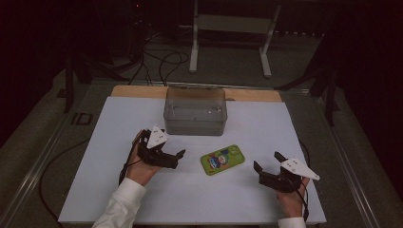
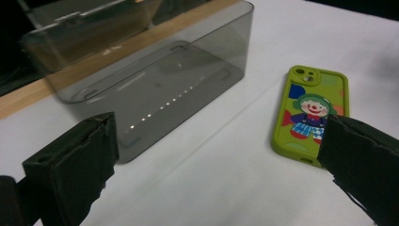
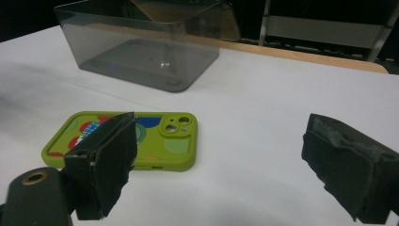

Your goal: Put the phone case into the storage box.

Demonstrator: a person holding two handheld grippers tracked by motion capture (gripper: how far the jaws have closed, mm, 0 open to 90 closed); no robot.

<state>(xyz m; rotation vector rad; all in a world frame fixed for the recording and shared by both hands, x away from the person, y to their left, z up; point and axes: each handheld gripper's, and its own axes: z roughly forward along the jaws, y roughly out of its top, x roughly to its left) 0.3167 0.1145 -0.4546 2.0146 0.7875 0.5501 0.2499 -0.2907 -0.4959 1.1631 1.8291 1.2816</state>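
Both sets of jaws spread wide, holding nothing: left gripper [image 1: 182, 153], right gripper [image 1: 266, 161], green phone case [image 1: 222, 159] flat between them, grey bin [image 1: 195, 111] beyond.

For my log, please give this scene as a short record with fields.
phone: green case, flat on the white table, camera side up
box: clear grey box, empty, behind the phone
left gripper: open, left of the phone, not touching
right gripper: open, right of the phone, not touching
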